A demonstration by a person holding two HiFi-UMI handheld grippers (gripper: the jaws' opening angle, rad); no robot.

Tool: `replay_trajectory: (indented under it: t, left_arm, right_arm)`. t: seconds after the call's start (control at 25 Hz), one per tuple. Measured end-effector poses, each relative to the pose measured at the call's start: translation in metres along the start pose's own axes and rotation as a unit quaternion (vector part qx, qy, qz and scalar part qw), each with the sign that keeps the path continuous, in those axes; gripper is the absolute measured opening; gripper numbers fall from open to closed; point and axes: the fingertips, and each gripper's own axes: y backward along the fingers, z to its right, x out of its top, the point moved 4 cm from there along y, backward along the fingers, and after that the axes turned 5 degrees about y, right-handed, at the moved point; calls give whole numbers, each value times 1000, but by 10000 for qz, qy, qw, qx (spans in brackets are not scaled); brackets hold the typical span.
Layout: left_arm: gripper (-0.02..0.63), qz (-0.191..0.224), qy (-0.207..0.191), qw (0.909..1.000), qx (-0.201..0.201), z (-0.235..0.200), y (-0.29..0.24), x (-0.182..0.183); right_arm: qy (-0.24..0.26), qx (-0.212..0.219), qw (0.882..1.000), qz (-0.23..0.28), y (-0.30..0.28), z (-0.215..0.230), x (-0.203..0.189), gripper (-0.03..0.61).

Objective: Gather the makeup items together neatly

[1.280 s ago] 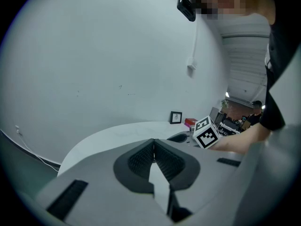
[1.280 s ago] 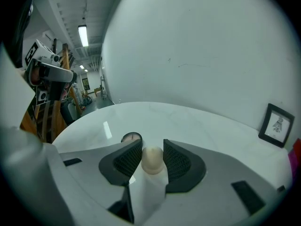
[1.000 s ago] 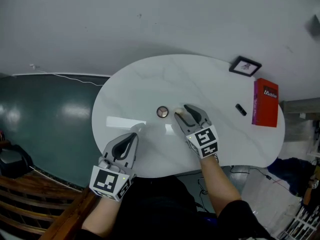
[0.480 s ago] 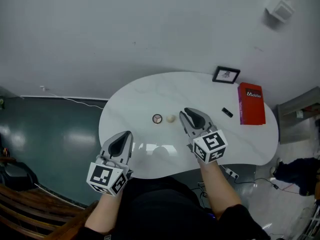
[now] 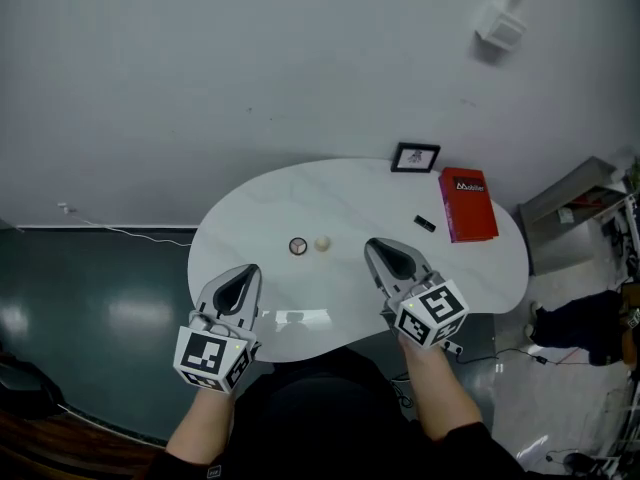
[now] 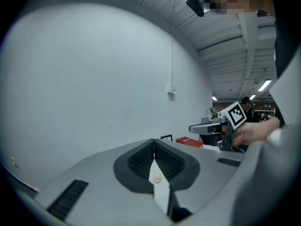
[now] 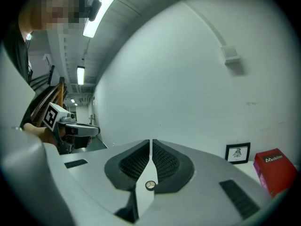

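Seems between pickups, left gripper shut and empty, right gripper closing on nothing over the worktop, round compact and cream puff side by side, small black item apart near the red box; next, likely reopen and fetch it.

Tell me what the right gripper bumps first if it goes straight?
Probably the small round dark-rimmed disc on the white table; depth is unclear. The right gripper, jaws closing, holds nothing.
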Motion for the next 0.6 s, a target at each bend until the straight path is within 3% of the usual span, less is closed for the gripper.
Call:
replay_trajectory:
  t: [0.28, 0.6]
  left_arm:
    - [11, 222, -105, 9997, -67, 31, -28, 14]
    - [11, 409, 91, 9976, 550, 102, -115, 15]
  right_arm:
    - [14, -59, 9998, 212, 29, 35, 7, 41]
    - [224, 495, 9985, 113, 68, 148, -10, 40]
